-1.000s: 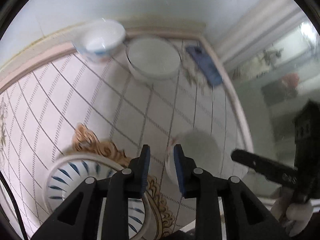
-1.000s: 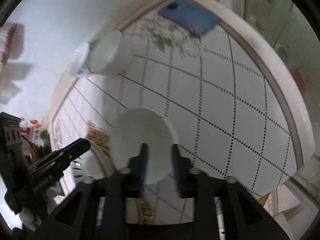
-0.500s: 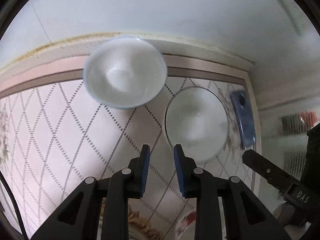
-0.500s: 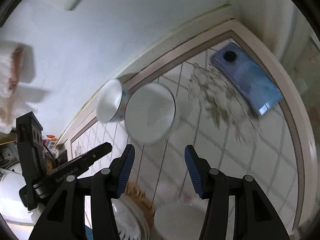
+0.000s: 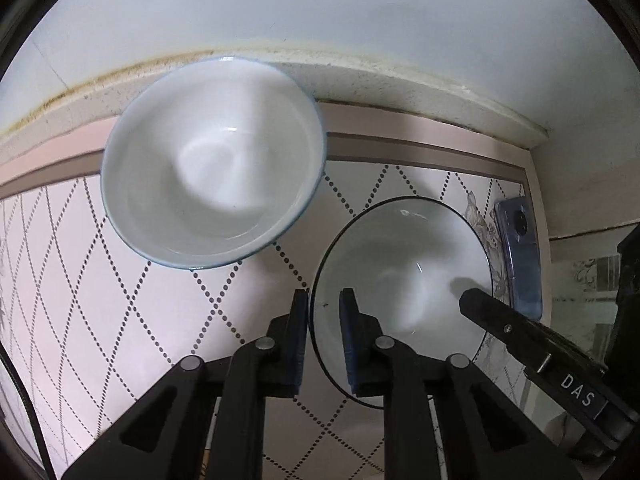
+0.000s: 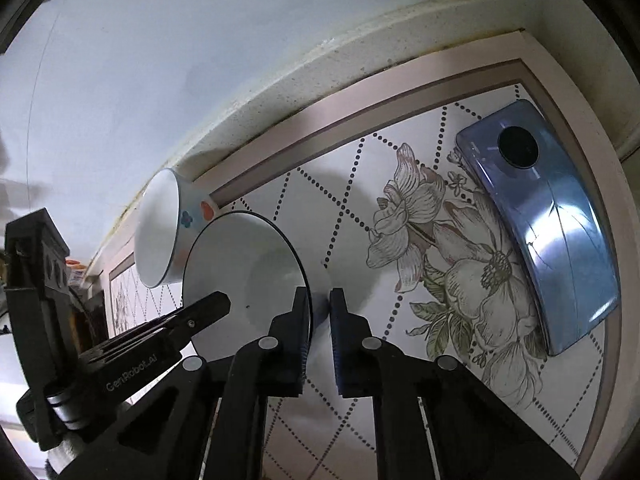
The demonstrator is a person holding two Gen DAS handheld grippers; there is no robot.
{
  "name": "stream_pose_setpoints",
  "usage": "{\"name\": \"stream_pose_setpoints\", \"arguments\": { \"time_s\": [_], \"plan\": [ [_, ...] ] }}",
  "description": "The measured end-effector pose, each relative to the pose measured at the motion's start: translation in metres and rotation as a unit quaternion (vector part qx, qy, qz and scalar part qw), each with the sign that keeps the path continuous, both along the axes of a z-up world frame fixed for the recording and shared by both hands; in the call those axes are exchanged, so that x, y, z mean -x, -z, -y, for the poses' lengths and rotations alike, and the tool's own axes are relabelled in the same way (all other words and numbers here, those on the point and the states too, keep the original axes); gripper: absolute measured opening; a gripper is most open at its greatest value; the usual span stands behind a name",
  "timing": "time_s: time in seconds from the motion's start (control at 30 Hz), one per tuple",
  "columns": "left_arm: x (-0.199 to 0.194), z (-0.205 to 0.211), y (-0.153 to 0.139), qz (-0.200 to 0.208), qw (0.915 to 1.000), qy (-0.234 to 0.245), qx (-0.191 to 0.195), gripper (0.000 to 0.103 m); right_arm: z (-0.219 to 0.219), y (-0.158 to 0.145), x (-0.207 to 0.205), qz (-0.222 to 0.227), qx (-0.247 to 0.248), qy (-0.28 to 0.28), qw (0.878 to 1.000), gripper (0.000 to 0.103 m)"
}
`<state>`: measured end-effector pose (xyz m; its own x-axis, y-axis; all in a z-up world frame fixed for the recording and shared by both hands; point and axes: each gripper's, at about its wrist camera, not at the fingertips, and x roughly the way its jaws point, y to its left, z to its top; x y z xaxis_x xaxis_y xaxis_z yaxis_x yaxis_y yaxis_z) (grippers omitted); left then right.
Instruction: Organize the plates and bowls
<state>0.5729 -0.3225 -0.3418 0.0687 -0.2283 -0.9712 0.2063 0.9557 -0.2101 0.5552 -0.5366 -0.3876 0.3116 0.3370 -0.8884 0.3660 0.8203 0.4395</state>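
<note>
A white bowl with a thin dark rim point(image 5: 404, 280) sits on the patterned table near the back right; it also shows in the right wrist view point(image 6: 248, 276). A taller white bowl with a blue rim point(image 5: 212, 164) stands behind and left of it by the wall, with coloured spots on its side in the right wrist view point(image 6: 160, 228). My left gripper point(image 5: 324, 308) straddles the dark-rimmed bowl's left rim, jaws a narrow gap apart. My right gripper point(image 6: 320, 304) straddles its right rim, jaws nearly together on it.
A blue phone point(image 6: 548, 216) lies on the floral print at the table's right edge, also seen in the left wrist view point(image 5: 520, 256). The wall ledge point(image 5: 360, 76) runs just behind the bowls.
Both grippers moved from the near bowls to the back of the table. The right gripper, wide open half a second ago, has closed over the dark-rimmed bowl's rim. The left reached its other rim.
</note>
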Motion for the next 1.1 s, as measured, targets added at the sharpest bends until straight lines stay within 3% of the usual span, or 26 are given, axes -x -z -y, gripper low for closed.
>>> {"name": "stream_pose_setpoints", "arguments": {
  "time_s": [0.3, 0.77, 1.1],
  "plan": [
    [0.018, 0.006, -0.026, 0.024, 0.9994, 0.026, -0.001, 0.014, -0.002, -0.022, 0.024, 0.013, 0.009, 0.001, 1.000, 0.011],
    [0.092, 0.003, -0.096, 0.060, 0.9949, 0.073, 0.035, 0.014, -0.016, -0.100, 0.112, 0.051, 0.018, -0.008, 0.998, 0.011],
    [0.147, -0.001, -0.095, 0.049, 0.9932, 0.098, 0.038, 0.014, -0.024, -0.113, 0.180, 0.047, 0.015, -0.015, 0.999, 0.011]
  ]
}}
